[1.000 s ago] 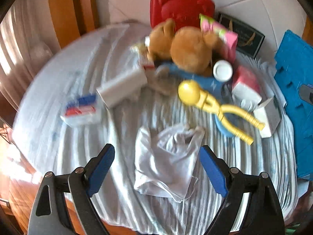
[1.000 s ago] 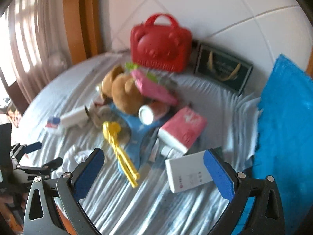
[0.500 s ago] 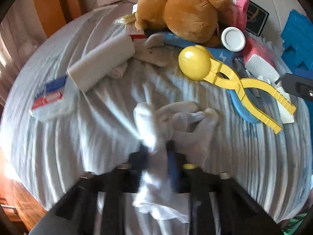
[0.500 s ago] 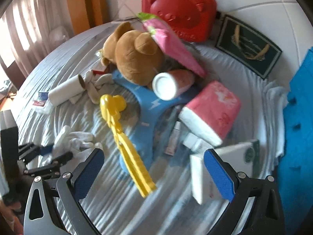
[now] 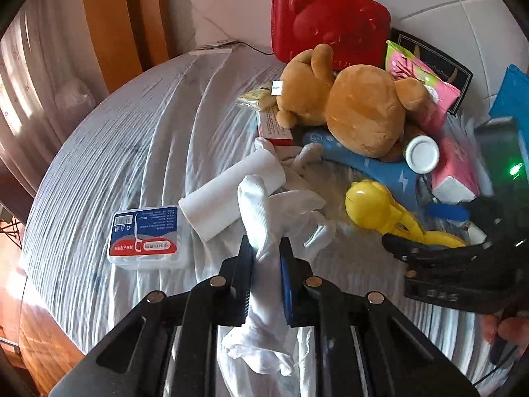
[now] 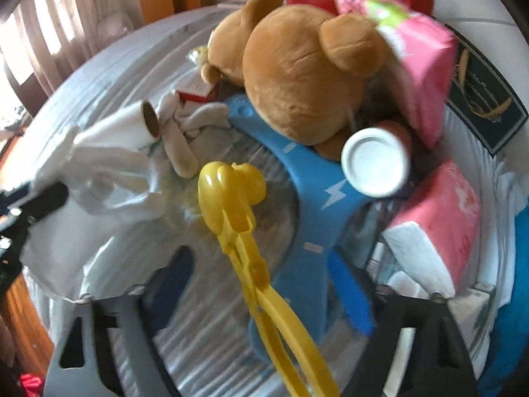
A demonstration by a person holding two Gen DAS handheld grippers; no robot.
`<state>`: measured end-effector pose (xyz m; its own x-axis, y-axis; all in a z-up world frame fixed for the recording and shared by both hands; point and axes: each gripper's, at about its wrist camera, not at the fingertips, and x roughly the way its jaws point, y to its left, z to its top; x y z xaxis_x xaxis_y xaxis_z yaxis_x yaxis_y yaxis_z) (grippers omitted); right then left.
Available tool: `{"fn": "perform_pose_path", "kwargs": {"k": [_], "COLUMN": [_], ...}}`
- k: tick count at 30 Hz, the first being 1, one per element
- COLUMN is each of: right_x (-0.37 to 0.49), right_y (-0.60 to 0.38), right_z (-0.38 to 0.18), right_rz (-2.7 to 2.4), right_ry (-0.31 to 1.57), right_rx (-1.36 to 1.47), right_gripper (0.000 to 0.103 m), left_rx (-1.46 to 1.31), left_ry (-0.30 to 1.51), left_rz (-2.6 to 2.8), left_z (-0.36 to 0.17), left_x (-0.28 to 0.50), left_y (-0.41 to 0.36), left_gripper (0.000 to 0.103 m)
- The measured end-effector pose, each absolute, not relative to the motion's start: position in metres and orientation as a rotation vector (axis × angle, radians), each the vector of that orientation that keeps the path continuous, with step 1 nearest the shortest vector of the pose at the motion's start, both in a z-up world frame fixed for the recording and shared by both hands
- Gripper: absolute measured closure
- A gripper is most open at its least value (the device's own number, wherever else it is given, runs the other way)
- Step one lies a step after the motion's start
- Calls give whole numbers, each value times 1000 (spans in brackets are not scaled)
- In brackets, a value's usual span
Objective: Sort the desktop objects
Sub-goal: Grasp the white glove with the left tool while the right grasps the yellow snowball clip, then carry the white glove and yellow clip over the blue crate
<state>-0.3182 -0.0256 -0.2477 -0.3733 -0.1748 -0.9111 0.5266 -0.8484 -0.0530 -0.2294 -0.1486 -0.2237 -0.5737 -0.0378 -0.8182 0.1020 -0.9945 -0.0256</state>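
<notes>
My left gripper [image 5: 267, 264] is shut on a white glove [image 5: 281, 205]; the cloth is bunched between its blue pads and hangs below them. The same glove [image 6: 109, 165] lies at the left of the right wrist view. My right gripper [image 6: 261, 284] hangs low over the yellow snowball tongs [image 6: 238, 205]. The tongs' handles run between its blue fingers [image 6: 347, 291], which are closing and stand clear of the plastic. In the left wrist view the right gripper [image 5: 426, 228] sits over the yellow tongs [image 5: 373, 205] at the right.
On the grey sheet [image 5: 132, 139] lie a white roll [image 5: 231, 195], a floss box [image 5: 145, 235], a brown teddy bear [image 5: 360, 112], a white-capped bottle [image 5: 421, 155], a pink tissue pack [image 5: 456, 172] and a blue plastic piece [image 6: 324, 192]. A red case [image 5: 327, 23] stands behind. A hand [image 5: 506, 334] shows at the right edge.
My left gripper has shut on the white glove and gathered it up. My right gripper has come down and forward over the yellow tongs, and its jaws have narrowed.
</notes>
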Motion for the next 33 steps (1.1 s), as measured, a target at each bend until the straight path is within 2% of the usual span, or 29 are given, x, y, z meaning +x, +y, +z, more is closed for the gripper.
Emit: {"fn": "perform_pose_path", "kwargs": {"k": [1,3,5,8,11,21,33], "right_x": [-320,-322,-323,-319,-312,-287,-262], "right_y": [-27,-30,-31,-28,-23,19,99], "right_z": [-251,-259,-264,-262,-254,-187,-53], "right_rz": [-2240,-2218,-2196,-2160,-2161,-2261,-2528], "right_ry": [474,467,452,381,328,173,-5], "right_rx": [1443,1471,1493,1494,1478,1330,1025], "right_gripper": [40,50,67,81,89,91,91], "left_rx": [1413,1412,1414,1404,1370,1202,944], "left_ry": [124,126,119,132,126,87,-21], "left_rz": [-2721,-2721,-2720,-2726,-2746,-2865,-3119], "left_z": [-226,-225,-224,-220,-209,-149,-54], "left_x": [-235,-237,-236,-233,-230,-221,-212], "left_y": [-149,-149,-149,-149,-146,-123,-53], "left_gripper": [88,88,88,88,88,89,88]}}
